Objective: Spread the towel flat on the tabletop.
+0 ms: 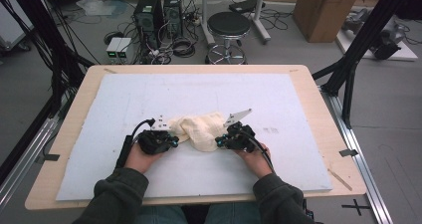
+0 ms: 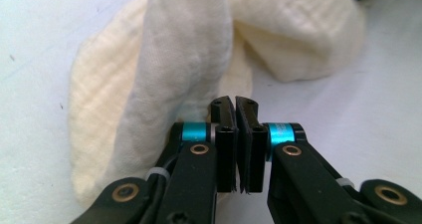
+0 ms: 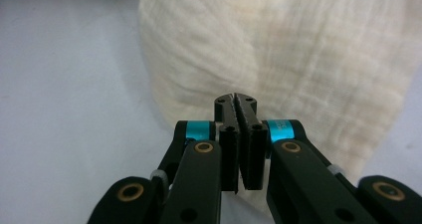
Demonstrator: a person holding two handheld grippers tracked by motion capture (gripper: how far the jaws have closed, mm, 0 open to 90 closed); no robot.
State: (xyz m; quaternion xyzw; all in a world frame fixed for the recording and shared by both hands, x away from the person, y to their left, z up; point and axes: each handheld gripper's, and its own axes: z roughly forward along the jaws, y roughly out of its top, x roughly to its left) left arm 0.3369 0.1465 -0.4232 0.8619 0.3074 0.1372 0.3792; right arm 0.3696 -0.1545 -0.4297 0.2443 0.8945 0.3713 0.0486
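a crumpled cream cloth (image 1: 199,130) lies bunched on the white mat (image 1: 278,99) that covers the desk (image 1: 328,134), a little nearer the person's edge than the far one and about midway between the side edges. the left tool (image 1: 171,140) sits at the cloth's left end and the right tool (image 1: 219,143) at its right end, each held in a hand coming up from the near edge. in the left gripper view the left tool (image 2: 235,104) has its jaws brought together, with a raised fold of the cloth (image 2: 164,74) just beside and behind them; whether any fabric is pinched i cannot tell. in the right gripper view the right tool (image 3: 236,100) is likewise closed tight right at the rim of the cloth (image 3: 278,50), and again no pinched fabric is plain. the cloth looks light, soft and limp, a crinkled gauze weave that should sag and slide over itself; it is probably best taken by a thin edge or corner at each end, not the thick bunched middle.
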